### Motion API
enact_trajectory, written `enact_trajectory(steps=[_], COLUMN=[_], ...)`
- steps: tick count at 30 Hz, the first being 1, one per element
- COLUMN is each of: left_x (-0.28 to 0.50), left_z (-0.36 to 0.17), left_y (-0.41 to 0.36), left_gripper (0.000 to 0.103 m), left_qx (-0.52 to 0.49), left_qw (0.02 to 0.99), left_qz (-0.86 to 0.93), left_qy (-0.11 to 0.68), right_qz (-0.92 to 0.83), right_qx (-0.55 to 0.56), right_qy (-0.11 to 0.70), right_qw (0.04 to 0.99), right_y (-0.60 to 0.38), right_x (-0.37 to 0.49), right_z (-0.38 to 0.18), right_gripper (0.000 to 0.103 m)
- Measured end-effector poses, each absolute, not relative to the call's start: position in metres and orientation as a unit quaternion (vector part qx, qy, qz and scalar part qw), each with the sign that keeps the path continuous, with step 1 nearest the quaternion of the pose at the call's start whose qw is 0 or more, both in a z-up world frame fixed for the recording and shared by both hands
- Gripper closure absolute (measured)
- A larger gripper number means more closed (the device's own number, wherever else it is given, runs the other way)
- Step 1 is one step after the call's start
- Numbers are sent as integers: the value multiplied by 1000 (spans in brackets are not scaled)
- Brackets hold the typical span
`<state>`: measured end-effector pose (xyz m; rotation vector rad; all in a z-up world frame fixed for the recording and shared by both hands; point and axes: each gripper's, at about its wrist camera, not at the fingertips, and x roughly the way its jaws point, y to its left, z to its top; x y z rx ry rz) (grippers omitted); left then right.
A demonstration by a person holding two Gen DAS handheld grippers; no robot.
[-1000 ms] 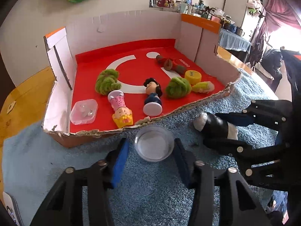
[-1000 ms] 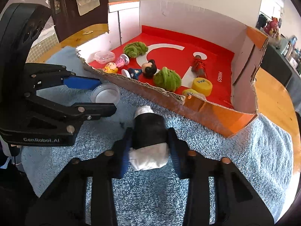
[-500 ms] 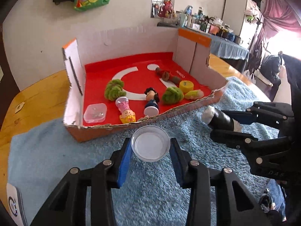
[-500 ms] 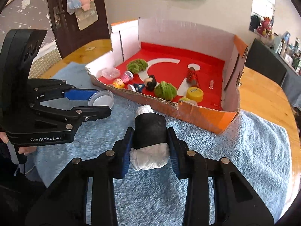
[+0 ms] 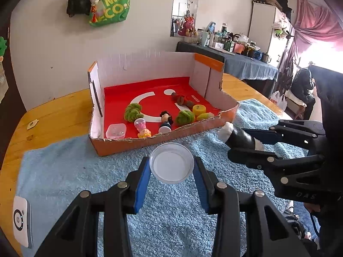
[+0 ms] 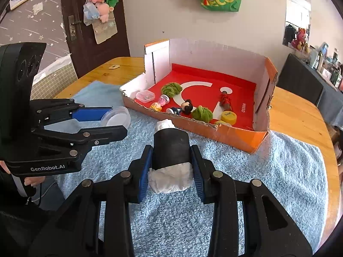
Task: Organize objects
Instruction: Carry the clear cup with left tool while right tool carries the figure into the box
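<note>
A clear round lid (image 5: 172, 165) was clamped by the left tongs (image 5: 171, 171), and a black roll (image 6: 171, 147) stuffed with white paper by the right tongs (image 6: 170, 167). Both were held above the blue towel (image 6: 268, 171), just before the cardboard box (image 6: 235, 137).

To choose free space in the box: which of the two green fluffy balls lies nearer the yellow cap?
The green fluffy ball beside the yellow cap, right of the dark-haired figurine; the other lies farther left.

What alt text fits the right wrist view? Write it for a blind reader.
The right gripper clamps a black roll stuffed with white paper above a blue towel. Ahead sits a cardboard box of small toys; the left gripper holds a clear round lid.
</note>
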<state>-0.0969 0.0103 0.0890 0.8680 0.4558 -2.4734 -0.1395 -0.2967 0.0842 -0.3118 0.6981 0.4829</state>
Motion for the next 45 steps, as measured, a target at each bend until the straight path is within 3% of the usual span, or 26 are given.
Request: enact_trajectory(steps=[26, 34, 45], left_x=[-96, -125, -206], left_z=[103, 123, 118], left_y=[4, -41, -132], left_gripper=[61, 61, 61], left_qx=[297, 300, 365], left_qw=[239, 233, 237], left_qz=[-907, -906, -880], left_qy=[175, 189, 191], right_qz=[235, 235, 206], right_qx=[-135, -141, -165], right_qy=[326, 341, 439], right_qw=[906, 899, 859], right_y=[-302, -290, -267], right_x=[-130, -67, 52], right_z=[101, 123, 109], right_gripper=[69, 69, 69])
